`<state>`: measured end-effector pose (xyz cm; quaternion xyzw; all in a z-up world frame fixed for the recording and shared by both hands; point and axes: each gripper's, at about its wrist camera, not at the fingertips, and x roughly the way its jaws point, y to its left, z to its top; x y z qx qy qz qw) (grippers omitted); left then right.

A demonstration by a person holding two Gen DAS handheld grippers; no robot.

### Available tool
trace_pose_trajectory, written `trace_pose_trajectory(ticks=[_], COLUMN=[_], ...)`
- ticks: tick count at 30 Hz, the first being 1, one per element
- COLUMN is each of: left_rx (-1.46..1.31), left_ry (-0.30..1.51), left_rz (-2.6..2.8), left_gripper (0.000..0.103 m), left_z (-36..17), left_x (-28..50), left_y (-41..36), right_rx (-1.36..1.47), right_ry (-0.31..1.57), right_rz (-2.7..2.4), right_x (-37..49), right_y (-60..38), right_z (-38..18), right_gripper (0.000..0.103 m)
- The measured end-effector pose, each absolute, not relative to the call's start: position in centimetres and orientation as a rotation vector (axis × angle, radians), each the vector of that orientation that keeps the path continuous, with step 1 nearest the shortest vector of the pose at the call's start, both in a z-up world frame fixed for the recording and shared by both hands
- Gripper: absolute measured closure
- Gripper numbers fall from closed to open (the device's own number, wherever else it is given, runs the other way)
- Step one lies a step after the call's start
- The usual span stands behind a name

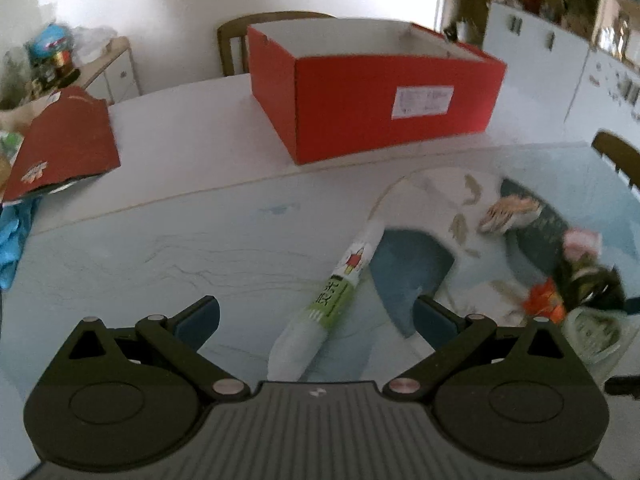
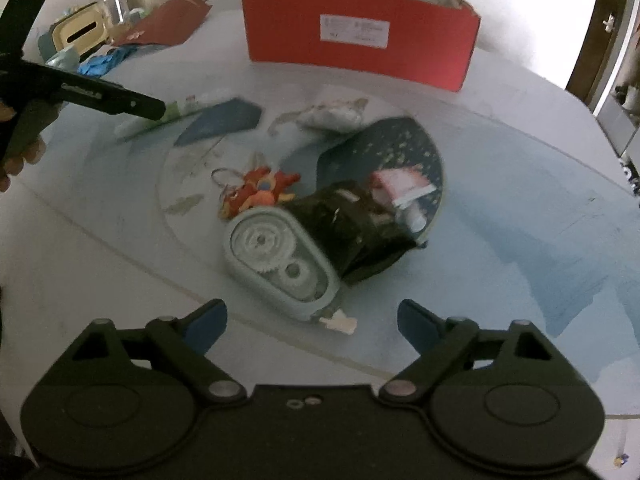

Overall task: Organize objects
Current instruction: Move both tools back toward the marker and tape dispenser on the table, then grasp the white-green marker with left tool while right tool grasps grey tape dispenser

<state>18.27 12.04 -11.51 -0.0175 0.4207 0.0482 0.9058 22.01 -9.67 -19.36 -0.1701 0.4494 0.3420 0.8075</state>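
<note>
The left tool (image 1: 316, 322) gapes wide and empty over the glue tube (image 1: 334, 296), whose long axis runs toward one o'clock between its fingers.

The tube's (image 1: 320, 312) lower end is hidden behind the left hand-held gripper's (image 1: 316, 320) body.

We see the table (image 2: 520, 168) w/ pale blue printed cover. On it: red box (image 2: 360, 44) at far edge, white-green tube (image 1: 332, 296), gear-case (image 2: 280, 264) touching black pouch (image 2: 360, 224), orange keyring charm (image 2: 260, 194).
</note>
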Motion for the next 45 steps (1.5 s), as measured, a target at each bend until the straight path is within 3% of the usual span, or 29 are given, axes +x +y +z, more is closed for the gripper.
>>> trace_pose_trajectory(ticks=[7,22,25,29,35,40,45], left_rx=[0.032,-0.012,-0.004,0.008,0.013,0.013,-0.021], left_ry=[0.914,0.930,0.926,0.914,0.917,0.937,0.934], left_rz=[0.082,0.041,0.033,0.013,0.012,0.026,0.040], left_gripper=[0.000,0.001,0.009,0.037,0.068,0.084,0.085], left_z=[-13.1,-13.8,-13.6,-13.1,-12.8,-12.5,-12.5], left_x=[19.4,20.9,20.9,20.8,20.5,20.2,18.7], left_y=[12.1,12.3,11.9,11.4,10.5,9.5,8.2], right_rx=[-0.390,-0.388,-0.395,-0.428,-0.459,-0.458,-0.430], right_ry=[0.954,0.945,0.927,0.898,0.885,0.882,0.894], right_rz=[0.770,0.870,0.872,0.880,0.898,0.886,0.882], right_x=[21.8,21.6,21.7,21.2,20.2,19.5,18.4], right_y=[-8.8,-5.6,-5.1,-4.3,-3.6,-3.6,-4.3], right_z=[-19.6,-19.1,-19.2,-19.3,-19.1,-19.0,-18.8], right_gripper=[0.016,0.039,0.039,0.044,0.055,0.058,0.058])
